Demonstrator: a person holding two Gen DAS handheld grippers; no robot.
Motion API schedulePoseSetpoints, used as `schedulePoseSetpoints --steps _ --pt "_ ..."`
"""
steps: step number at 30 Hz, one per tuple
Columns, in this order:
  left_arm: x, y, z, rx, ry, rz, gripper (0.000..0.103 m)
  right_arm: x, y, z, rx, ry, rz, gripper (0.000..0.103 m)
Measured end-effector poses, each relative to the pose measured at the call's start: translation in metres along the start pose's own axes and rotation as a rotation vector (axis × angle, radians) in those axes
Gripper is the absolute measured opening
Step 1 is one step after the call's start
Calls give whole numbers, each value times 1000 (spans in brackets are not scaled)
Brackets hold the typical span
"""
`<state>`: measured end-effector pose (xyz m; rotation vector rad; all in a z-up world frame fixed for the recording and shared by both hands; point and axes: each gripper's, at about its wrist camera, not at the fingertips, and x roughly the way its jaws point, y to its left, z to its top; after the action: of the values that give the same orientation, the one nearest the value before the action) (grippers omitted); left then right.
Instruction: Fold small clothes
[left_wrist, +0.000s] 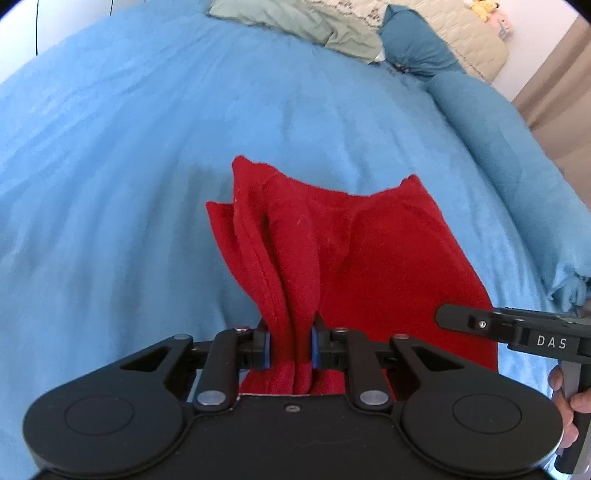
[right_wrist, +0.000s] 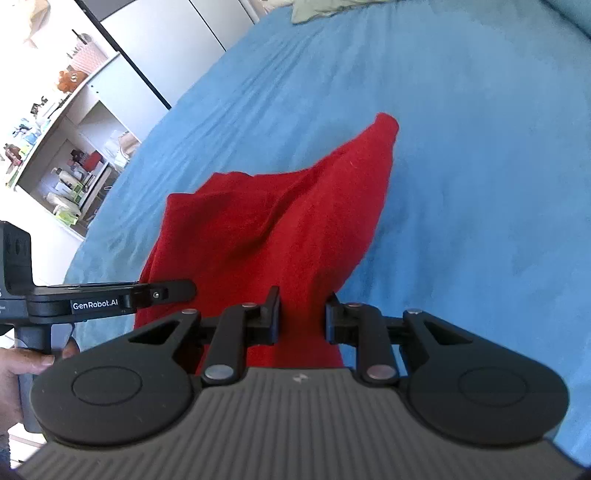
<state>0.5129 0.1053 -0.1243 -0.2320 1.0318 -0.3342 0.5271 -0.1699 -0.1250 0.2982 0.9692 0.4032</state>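
A small red fleece garment hangs between both grippers above the blue bed cover. My left gripper is shut on a bunched edge of the garment. In the right wrist view my right gripper is shut on another edge of the red garment, and cloth fills the gap between its fingers. The far corners of the garment point away from me, over the bed. The right gripper shows at the right of the left wrist view, and the left gripper shows at the left of the right wrist view.
Blue bed cover fills both views. Grey-green cloth, a teal pillow and a beige quilt lie at the bed's far end. White shelves with small items stand left of the bed.
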Motion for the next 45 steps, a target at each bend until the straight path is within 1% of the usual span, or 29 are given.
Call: schedulePoseSetpoints --steps 2,5,9,11,13,16,19,22,25,26,27,28,29,30,32,33,34,35,36,37,39,41,42,44,45 --pt "-19 -13 -9 15 -16 -8 20 -24 3 -6 -4 -7 2 37" --pt "-46 -33 -36 29 -34 -35 20 -66 2 -24 18 -11 4 37" --pt "-74 -60 -83 18 -17 -56 20 -113 -3 -64 17 12 -8 37" --pt "-80 -76 -109 26 -1 -54 20 -126 -6 -87 19 27 -16 37" --pt "-81 -87 -133 33 19 -52 20 -136 -18 -111 28 45 -21 37" --pt "-68 -101 -168 51 47 -47 20 -144 -42 -147 39 52 -17 37" --pt "-44 -107 -183 75 54 -36 21 -138 -70 -177 59 45 2 37" --pt "-32 -110 -200 128 23 13 23 -127 -93 -199 72 21 17 38" --pt "-21 -99 -209 129 -16 12 35 -120 -110 -214 96 -21 57 43" --pt "-20 -97 -213 129 -36 8 40 -118 -113 -217 96 -35 67 46" --pt "-18 -96 -214 130 -55 8 49 -116 -115 -220 93 -48 76 47" --pt "-18 -93 -217 132 -75 22 55 -116 -120 -222 89 -61 86 48" --pt "-19 -92 -219 131 -92 35 64 -115 -121 -224 87 -74 95 50" --pt "-20 -89 -221 122 -109 34 65 -116 -122 -226 89 -91 108 53" --pt "-25 -88 -224 108 -130 32 64 -124 -122 -228 87 -119 108 59" --pt "-29 -95 -222 115 -145 46 61 -131 -119 -229 83 -137 104 60" --pt "-38 -98 -223 126 -164 66 61 -141 -114 -229 84 -155 97 62" --pt "-51 -104 -223 141 -186 88 62 -150 -106 -228 84 -172 85 70" --pt "-65 -109 -223 150 -209 92 64 -166 -97 -229 81 -202 71 83" --pt "-83 -115 -223 155 -242 89 67 -182 -87 -230 69 -239 68 87" --pt "-119 -128 -223 162 -307 93 86 -217 -67 -234 37 -300 48 102" --pt "-158 -145 -224 166 -373 104 89 -255 -45 -236 16 -332 -5 103" --pt "-176 -152 -225 164 -402 109 95 -271 -34 -237 9 -340 -26 103" --pt "-212 -166 -230 160 -448 127 103 -305 -10 -242 -4 -362 -96 103" --pt "-229 -173 -234 158 -464 132 103 -321 1 -246 -16 -373 -123 103"
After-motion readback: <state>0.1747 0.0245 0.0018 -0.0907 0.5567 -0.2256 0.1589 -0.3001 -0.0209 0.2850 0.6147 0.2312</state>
